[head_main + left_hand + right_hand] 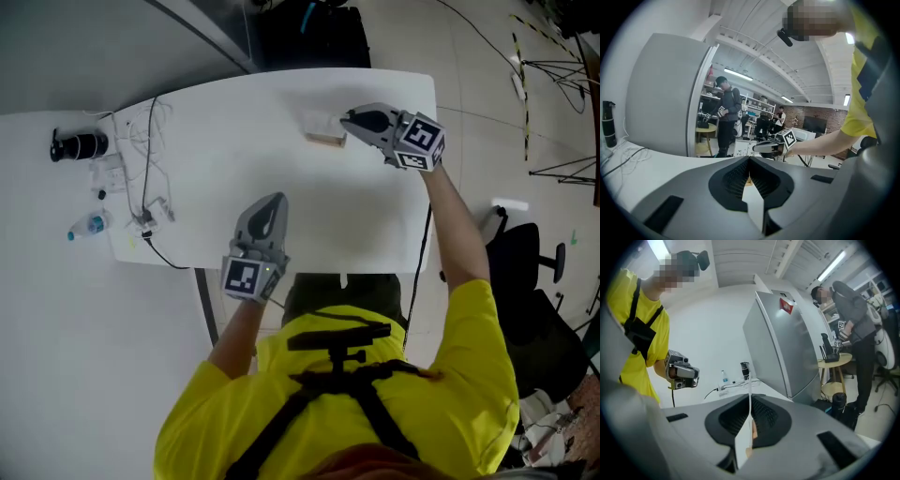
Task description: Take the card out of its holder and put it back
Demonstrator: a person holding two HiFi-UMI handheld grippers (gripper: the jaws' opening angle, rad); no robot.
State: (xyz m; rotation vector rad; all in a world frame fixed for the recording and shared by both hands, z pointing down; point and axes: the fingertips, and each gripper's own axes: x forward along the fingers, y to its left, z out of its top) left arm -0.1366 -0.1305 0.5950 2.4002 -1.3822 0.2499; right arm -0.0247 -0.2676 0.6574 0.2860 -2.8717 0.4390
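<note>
Card [743, 442] clamped edge-on between right gripper [751, 401] jaws — holder [326, 139] just beside

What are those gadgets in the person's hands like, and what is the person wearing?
Both the left gripper and right gripper are grey plastic shells tapering to two dark ribbed jaws, each with a cube of black-and-white square markers. The person wears a yellow short-sleeved shirt under black harness straps.

far left: water bottle [89, 225] | cables [142, 178] | black cylinder [80, 145] | right: chair [525, 272]
</note>
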